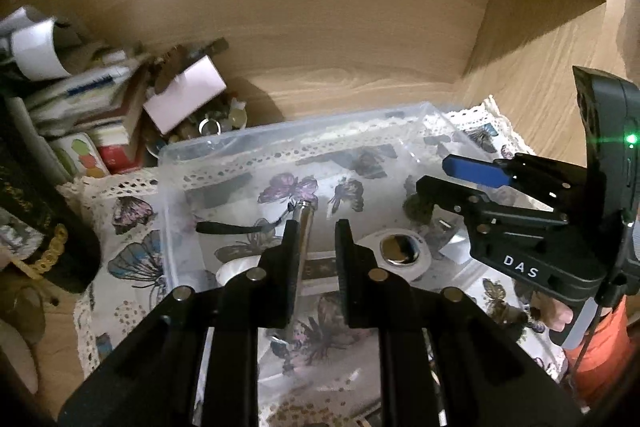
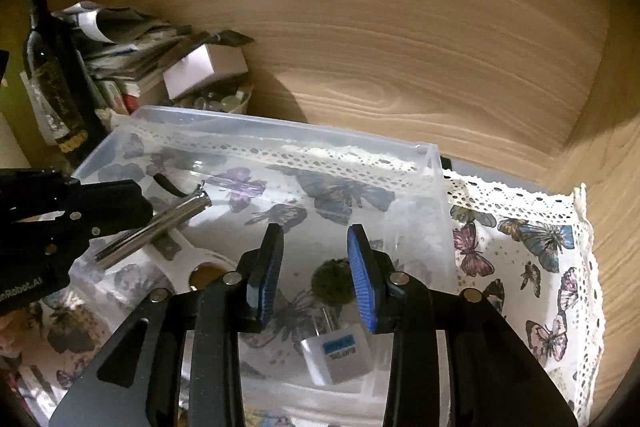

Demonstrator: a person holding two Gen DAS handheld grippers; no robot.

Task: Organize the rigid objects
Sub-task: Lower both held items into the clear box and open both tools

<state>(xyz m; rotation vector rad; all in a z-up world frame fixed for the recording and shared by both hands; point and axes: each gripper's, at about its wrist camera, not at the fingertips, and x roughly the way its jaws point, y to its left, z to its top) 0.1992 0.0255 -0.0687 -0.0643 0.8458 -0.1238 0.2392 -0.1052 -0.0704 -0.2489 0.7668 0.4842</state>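
Looking out from the left wrist, straight down into the clear bin. Seeing the left gripper above the bin's near side with jaws apart, squeezing nothing. Spotting a shiny metal tube inside the bin, right next to the left-hand finger; cannot tell if touching, and losing its lower end behind that finger. Noticing a black strap tied at the tube's far tip. Finding a white tape roll in the bin too, partly blocked. Catching the right gripper over the bin's right side, also loose and holding nothing. Making out only a blurry pile of boxes and papers past the bin's far left corner.

Switching to the right wrist. Seeing the right gripper above the bin, blue pads spread wide. Finding a dark fuzzy ball and a white plug block down inside, seen through the gap. Seeing the metal tube poking out from under the left gripper, near end hidden. Noticing butterfly cloth under the bin and a dark bottle to its left.
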